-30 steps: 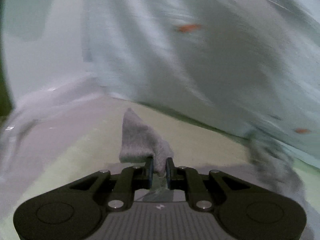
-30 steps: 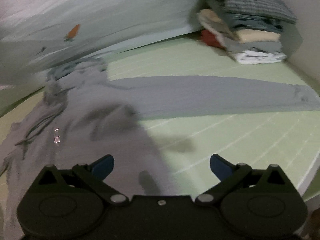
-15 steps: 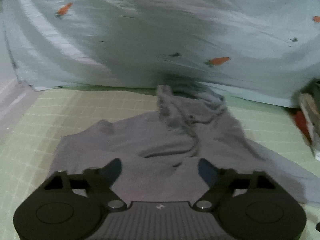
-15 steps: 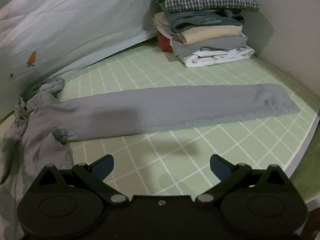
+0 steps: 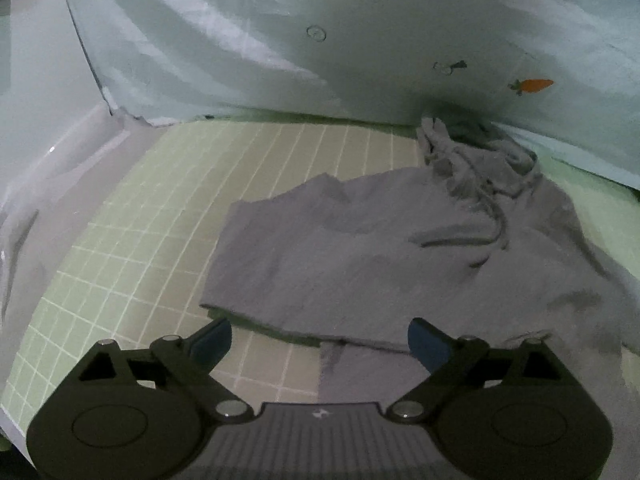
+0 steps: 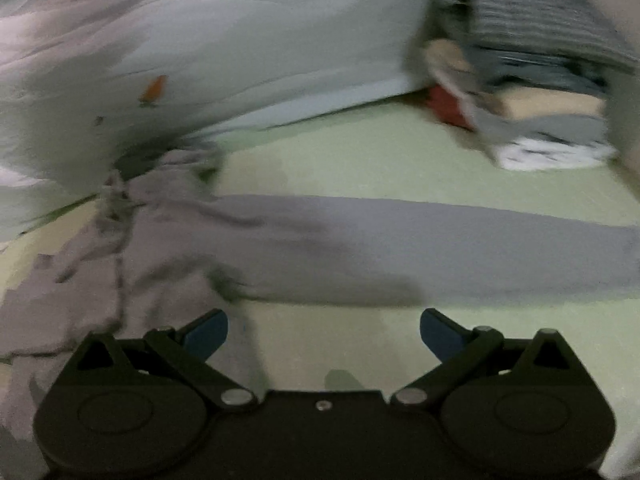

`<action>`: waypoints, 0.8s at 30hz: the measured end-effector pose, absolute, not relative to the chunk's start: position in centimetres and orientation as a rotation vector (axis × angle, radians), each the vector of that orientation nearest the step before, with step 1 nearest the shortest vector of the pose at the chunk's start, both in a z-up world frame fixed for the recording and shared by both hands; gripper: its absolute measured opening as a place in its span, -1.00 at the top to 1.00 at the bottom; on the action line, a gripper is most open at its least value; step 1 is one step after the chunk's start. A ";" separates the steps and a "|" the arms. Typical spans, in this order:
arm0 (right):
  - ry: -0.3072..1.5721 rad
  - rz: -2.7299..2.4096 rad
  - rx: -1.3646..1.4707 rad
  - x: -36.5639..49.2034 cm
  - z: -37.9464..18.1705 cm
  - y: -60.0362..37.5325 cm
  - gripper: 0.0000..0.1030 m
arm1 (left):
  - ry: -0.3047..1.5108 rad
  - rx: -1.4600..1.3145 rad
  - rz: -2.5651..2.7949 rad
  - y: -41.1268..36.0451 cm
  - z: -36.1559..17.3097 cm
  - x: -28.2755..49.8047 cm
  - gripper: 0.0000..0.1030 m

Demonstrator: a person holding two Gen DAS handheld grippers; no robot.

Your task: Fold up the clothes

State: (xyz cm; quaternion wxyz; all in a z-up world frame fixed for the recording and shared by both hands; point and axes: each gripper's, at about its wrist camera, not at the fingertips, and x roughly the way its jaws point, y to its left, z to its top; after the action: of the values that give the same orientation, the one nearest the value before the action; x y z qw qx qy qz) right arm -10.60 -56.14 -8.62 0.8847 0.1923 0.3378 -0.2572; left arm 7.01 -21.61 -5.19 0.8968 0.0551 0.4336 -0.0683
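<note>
Rumpled grey hoodie [image 5: 400, 248], 1 sleeve [image 6: 460, 248] outstretched; both hand-held grippers [image 5: 319, 338] [image 6: 324, 332] wide, empty.

Home bedroom, carrot-print quilt [image 5: 360, 40], stacked clothes [image 6: 536, 80]

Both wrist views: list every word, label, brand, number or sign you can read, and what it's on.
No readable text in either view.
Left gripper: a small pale mark on its ribbed body, a symbol, not letters.
Sheet: printed carrots and outline drawings only, no words.
Hoodie: no label visible.
Clothes stack: too blurred to tell.
</note>
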 end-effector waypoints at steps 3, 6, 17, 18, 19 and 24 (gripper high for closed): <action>0.730 -0.486 0.362 -6.5 -8.5 -54.4 -1.00 | 0.922 0.102 -0.139 -20.2 -6.0 7.7 -0.84; 0.766 -0.448 0.294 -2.9 -8.4 -52.4 -1.00 | 0.953 0.063 -0.122 -19.2 -7.0 8.8 -0.84; 0.864 -0.344 0.303 6.1 -10.4 -48.0 -0.77 | 1.085 0.060 -0.135 -19.2 -11.5 13.0 -0.84; 0.871 -0.334 0.304 6.6 -10.6 -47.6 -0.69 | 1.094 0.063 -0.134 -19.3 -11.8 13.2 -0.84; 0.877 -0.323 0.303 7.1 -10.8 -47.1 -0.61 | 1.103 0.066 -0.133 -19.4 -12.2 13.4 -0.84; 0.923 -0.236 0.292 8.8 -12.3 -45.5 -0.40 | 1.139 0.052 -0.130 -19.3 -13.5 13.9 -0.84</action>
State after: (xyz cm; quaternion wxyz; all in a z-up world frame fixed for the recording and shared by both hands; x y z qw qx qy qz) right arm 8.76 -45.47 -12.25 0.8784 0.1401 0.4428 -0.1130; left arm 13.91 -19.32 -13.51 0.8399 0.0247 0.5387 -0.0614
